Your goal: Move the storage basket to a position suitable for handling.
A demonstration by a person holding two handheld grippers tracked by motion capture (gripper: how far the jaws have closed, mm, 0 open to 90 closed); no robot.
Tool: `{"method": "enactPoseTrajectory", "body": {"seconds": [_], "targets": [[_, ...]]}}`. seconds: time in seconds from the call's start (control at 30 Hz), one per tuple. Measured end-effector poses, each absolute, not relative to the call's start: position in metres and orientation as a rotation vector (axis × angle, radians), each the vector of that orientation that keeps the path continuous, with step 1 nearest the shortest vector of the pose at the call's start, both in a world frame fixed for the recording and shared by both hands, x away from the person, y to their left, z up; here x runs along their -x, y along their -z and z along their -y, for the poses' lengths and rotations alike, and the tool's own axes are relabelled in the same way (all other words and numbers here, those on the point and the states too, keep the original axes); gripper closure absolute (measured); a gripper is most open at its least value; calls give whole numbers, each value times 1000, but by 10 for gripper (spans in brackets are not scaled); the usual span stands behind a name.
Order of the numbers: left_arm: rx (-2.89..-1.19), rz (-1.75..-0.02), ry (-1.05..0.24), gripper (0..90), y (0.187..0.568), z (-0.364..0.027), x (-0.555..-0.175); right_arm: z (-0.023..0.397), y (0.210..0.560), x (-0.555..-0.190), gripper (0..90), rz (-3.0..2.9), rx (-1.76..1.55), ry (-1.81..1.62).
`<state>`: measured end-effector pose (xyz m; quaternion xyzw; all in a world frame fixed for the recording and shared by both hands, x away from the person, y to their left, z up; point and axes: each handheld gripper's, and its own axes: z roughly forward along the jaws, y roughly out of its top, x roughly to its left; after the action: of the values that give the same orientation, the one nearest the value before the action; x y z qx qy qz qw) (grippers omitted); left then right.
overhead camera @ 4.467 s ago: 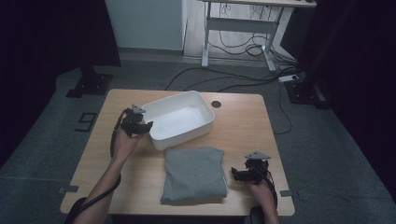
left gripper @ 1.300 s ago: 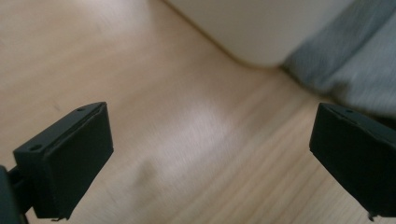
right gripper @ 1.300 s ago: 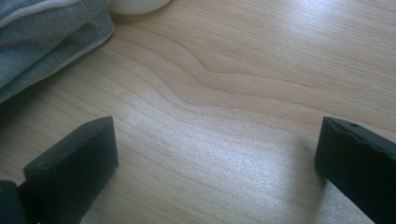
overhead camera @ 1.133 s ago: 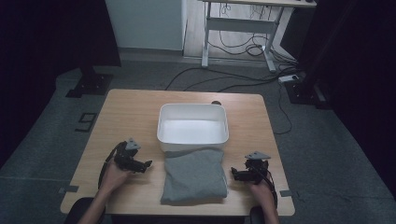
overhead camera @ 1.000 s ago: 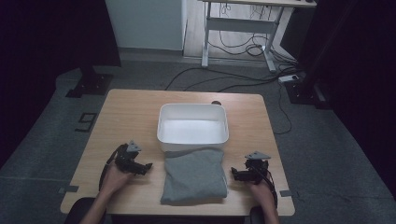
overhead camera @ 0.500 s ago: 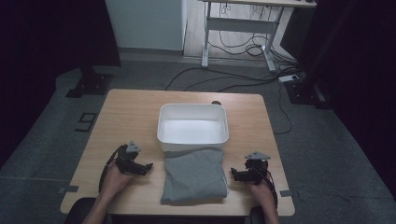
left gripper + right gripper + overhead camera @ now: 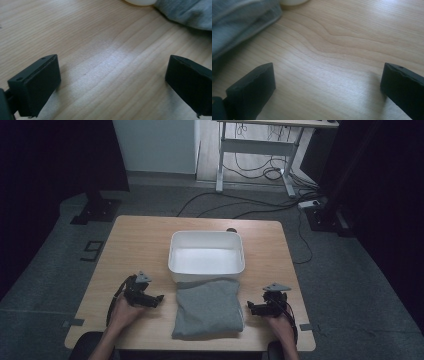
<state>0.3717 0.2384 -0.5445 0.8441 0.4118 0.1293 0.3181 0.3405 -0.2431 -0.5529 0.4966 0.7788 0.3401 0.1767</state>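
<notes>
A folded grey cloth [image 7: 209, 308] lies at the front middle of the wooden table [image 7: 140, 245], its far edge against an empty white tub [image 7: 206, 256]. My left gripper [image 7: 157, 299] rests on the table just left of the cloth, open, with bare wood between its jaws. In the left gripper view [image 7: 113, 82] the cloth [image 7: 186, 12] sits at the upper right. My right gripper [image 7: 251, 307] rests right of the cloth, open over bare wood. The right gripper view [image 7: 327, 85] has the cloth [image 7: 239, 20] at its upper left.
The white tub's corner [image 7: 140, 2] shows at the top of the left gripper view, and again [image 7: 292, 2] in the right gripper view. A small dark hole [image 7: 231, 230] sits behind the tub. Cables and desk legs [image 7: 255, 165] lie on the floor beyond the table.
Since 4.5 s ago the tub moved from the back left, askew, to the table's middle, squared behind the cloth. My left gripper came back to the front left. The right gripper stayed still.
</notes>
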Motion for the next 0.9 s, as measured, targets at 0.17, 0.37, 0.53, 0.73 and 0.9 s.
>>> {"method": "enactPoseTrajectory", "body": {"seconds": [0.17,0.37,0.53,0.73,0.9], "targets": [[-2193,-1055,-312,30,534,-233,-365,245,540,-332,21,-2193,-1393,-1020],[-2211,-956,-340,30,520,-211,-349,240,528,-319,35,-2208,-1383,-1078],[-2192,-908,-304,33,513,-192,-343,229,516,-311,43,-2236,-1353,-1105],[-2191,-878,-277,37,512,-174,-335,208,499,-310,46,-2271,-1288,-1145],[-2208,-901,-255,31,523,-164,-333,185,503,-314,61,-2333,-1248,-1121]]}}
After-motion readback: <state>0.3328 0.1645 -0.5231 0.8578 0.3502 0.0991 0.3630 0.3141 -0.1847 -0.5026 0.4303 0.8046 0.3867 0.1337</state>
